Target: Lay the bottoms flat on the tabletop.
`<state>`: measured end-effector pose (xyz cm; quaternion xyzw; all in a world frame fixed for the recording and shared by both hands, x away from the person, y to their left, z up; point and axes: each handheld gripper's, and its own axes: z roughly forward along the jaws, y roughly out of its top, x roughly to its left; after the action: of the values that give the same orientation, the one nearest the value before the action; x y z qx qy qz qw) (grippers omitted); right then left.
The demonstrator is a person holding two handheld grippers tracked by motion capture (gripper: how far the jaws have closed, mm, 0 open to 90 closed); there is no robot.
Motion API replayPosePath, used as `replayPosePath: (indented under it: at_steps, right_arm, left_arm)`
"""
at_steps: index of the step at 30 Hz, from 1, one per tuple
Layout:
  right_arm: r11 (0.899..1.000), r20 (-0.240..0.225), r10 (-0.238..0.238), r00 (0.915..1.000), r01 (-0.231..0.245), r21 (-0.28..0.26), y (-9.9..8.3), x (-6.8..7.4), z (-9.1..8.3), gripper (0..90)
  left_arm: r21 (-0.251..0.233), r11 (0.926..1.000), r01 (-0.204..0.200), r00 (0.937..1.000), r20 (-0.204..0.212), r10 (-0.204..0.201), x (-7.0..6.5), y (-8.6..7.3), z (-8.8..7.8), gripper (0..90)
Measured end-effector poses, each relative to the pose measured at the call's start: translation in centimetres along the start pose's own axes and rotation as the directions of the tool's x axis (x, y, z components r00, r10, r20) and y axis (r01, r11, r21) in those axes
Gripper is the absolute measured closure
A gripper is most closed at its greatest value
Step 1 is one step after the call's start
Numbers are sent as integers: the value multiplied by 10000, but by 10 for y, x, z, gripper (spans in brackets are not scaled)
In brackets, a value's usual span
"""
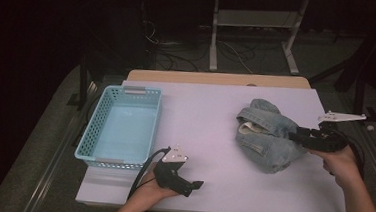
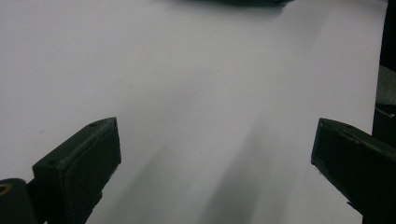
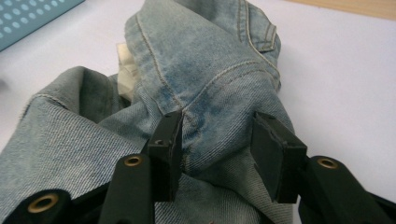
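Where your right gripper (image 3: pixel 215 140) meets the jeans (image 3: pixel 140 116), a thick fold of faded blue denim sits between its two black jaws; the pads press into the cloth from both sides, so you hold the fold at a middling width. No earlier motion is told here, just that grip. You see soft, washed twill with pale stitched seams, a rumpled heap with a cream lining patch showing near its middle. From above, the jeans (image 1: pixel 266 136) lie on the right half of the table (image 1: pixel 205 112), a smooth white sheet over a wooden top, and your right gripper (image 1: pixel 296 136) comes at them level from the right edge. Your left gripper (image 1: pixel 195 185) rests near the front edge, well apart from the jeans, its hard matte jaws spread wide over bare white surface with nothing between them (image 2: pixel 215 154). Just beside it on the left stands a basket (image 1: pixel 94 129), light blue plastic, rectangular, with perforated walls. Count: one pair of jeans, one basket, two grippers.
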<state>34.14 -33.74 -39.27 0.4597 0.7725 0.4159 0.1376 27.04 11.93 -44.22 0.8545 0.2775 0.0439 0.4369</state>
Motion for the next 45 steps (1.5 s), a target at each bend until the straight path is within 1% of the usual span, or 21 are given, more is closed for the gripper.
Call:
replayPosePath:
  at_steps: [1, 3, 5, 6, 8, 13, 17, 20, 23, 25, 27, 32, 36, 38, 43, 45]
  right_arm:
    - [10000, 32, 31, 10000, -31, 16, -1, 0, 1, 546]
    - [9998, 103, -38, 9999, 36, 170, -2, 1, 3, 649]
    - [9996, 245, -122, 9996, 115, 273, -3, 1, 5, 774]
    - [9996, 191, -128, 9997, 122, 264, -3, 1, 5, 809]
    - [9997, 235, -158, 9996, 154, 187, -2, 0, 6, 840]
    - [9994, 396, -181, 9991, 193, -302, 0, 0, 0, 850]
    - [9968, 211, -30, 9998, 47, -794, 5, -3, -7, 849]
    - [9937, 275, -6, 9996, 37, -1116, 10, -5, -11, 849]
    - [9911, 405, -11, 9992, 65, -1329, 14, -7, -14, 850]
    - [9889, 471, 75, 9989, -4, -1488, 17, -9, -15, 855]
    - [9871, 539, 130, 9985, -42, -1603, 20, -12, -16, 858]
    - [9846, 685, 265, 9973, -142, -1740, 26, -18, -12, 863]
    - [9846, 763, 418, 9962, -281, -1726, 27, -24, -10, 866]
    - [9850, 842, 458, 9954, -310, -1699, 28, -27, -8, 866]
    - [9880, 1247, 517, 9909, -325, -1512, 32, -36, 1, 866]
    - [9890, 1397, 634, 9882, -435, -1411, 33, -41, 7, 869]
  left_arm:
    - [-3, 10000, 6, 10000, -3, -6, 0, 0, 0, 14]
    - [1, 10000, 6, 10000, 4, -6, 0, 0, 0, 14]
    - [17, 10000, 2, 10000, 23, -2, 0, 0, 1, 14]
    - [19, 10000, -5, 10000, 40, 5, 0, 0, 1, 14]
    - [24, 10000, -16, 10000, 33, 16, -1, 0, 1, 14]
    - [21, 10000, 24, 10000, 23, -24, 0, 0, 1, 14]
    - [60, 10000, 1, 10000, 48, -1, 0, 0, 1, 14]
    - [74, 10000, 14, 10000, 34, -14, 0, 0, 1, 14]
    - [70, 10000, 52, 10000, 22, -52, 0, 0, 1, 14]
    - [67, 9999, 150, 9999, -53, -150, -1, 0, 2, 14]
    - [79, 9999, 135, 9999, -54, -135, -1, 0, 2, 15]
    - [100, 9999, 92, 9999, -90, -91, -1, 0, 2, 16]
    - [166, 9999, 25, 9998, -221, -21, -1, 0, 3, 20]
    - [147, 9999, 81, 9997, -232, -77, -2, 0, 3, 20]
    - [103, 9999, 77, 9995, -306, -74, -1, 0, 3, 21]
    - [93, 9999, 97, 9993, -368, -93, -2, 0, 4, 21]
